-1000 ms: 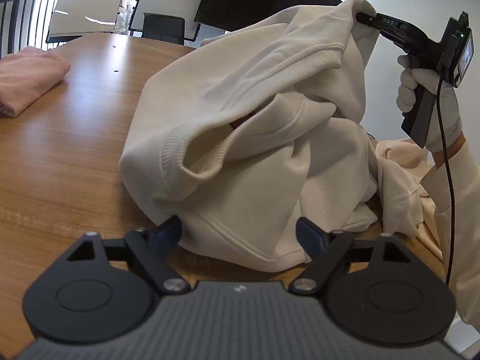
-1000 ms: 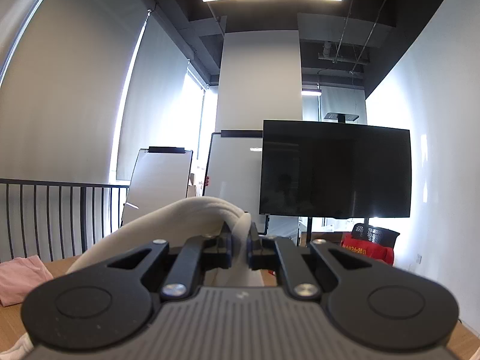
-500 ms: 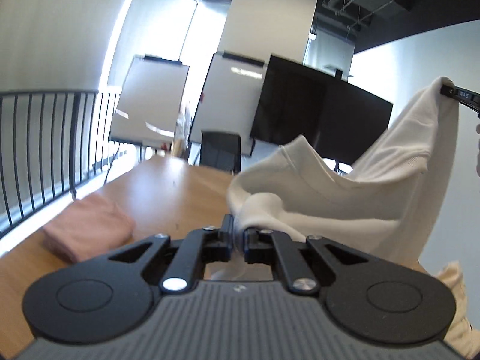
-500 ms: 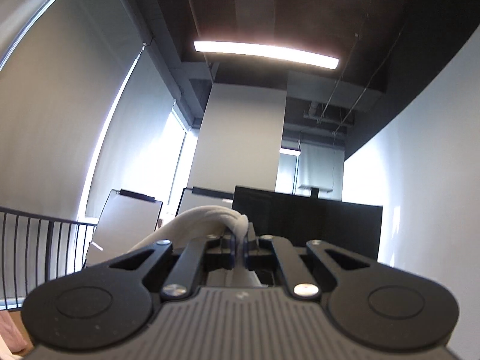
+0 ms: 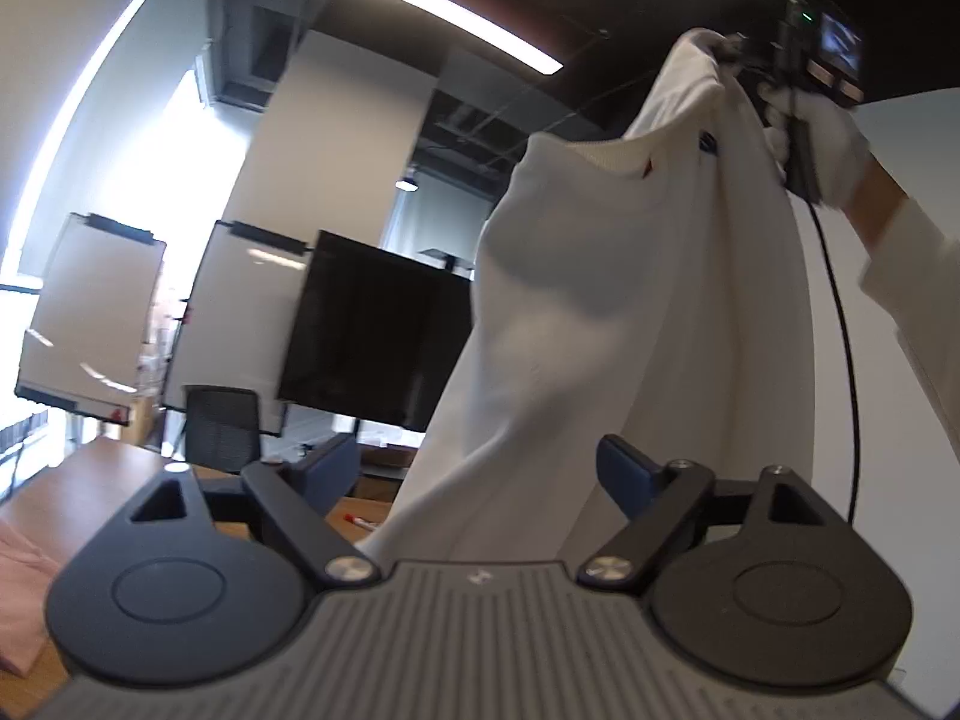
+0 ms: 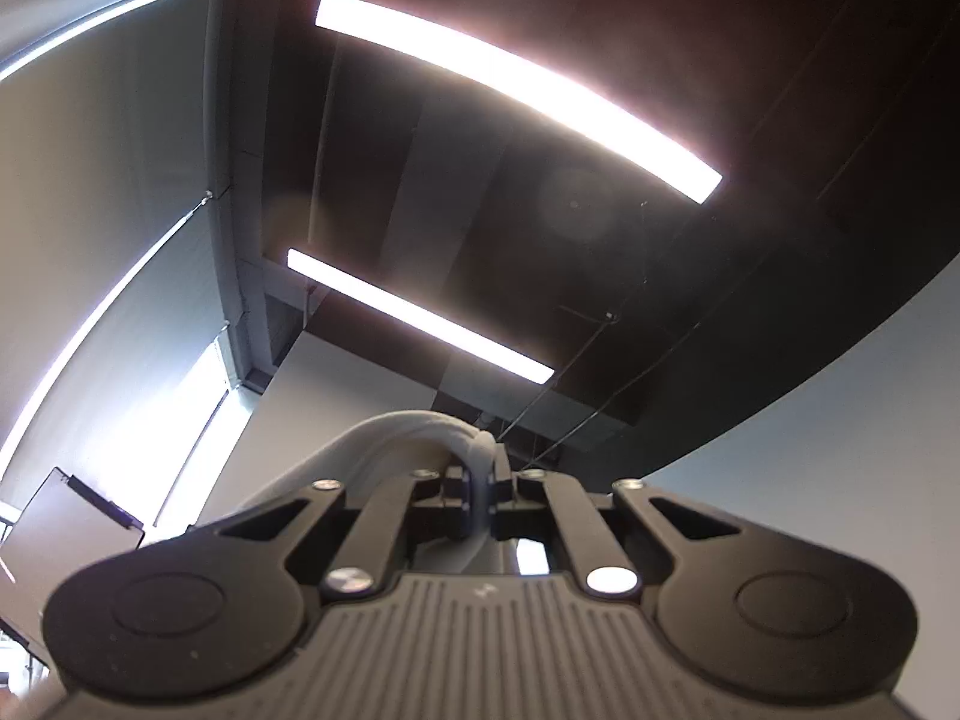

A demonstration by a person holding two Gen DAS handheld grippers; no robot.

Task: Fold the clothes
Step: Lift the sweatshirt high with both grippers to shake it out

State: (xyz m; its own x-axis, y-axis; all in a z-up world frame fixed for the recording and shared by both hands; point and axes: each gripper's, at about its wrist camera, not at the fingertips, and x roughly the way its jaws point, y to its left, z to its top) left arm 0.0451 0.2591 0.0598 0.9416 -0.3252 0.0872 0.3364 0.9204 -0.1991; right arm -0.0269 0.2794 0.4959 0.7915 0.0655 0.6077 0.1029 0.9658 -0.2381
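A cream sweatshirt point(image 5: 600, 300) hangs in the air, held up high at the top right of the left wrist view by my right gripper point(image 5: 729, 51). In the right wrist view that gripper point(image 6: 480, 495) is shut on a bunched fold of the sweatshirt point(image 6: 420, 438) and points up at the ceiling. My left gripper point(image 5: 474, 468) is open; the hanging cloth falls between its spread fingers, and I cannot tell whether they touch it.
A wooden table point(image 5: 72, 492) lies below left with a folded pink garment point(image 5: 18, 588) at its left edge and a red marker point(image 5: 360, 521). A black chair point(image 5: 222, 426), a dark screen point(image 5: 372, 330) and two whiteboards stand behind.
My left gripper, shut on the sweatshirt half a second ago, has opened. My right gripper has lifted the sweatshirt higher and tilted up toward the ceiling.
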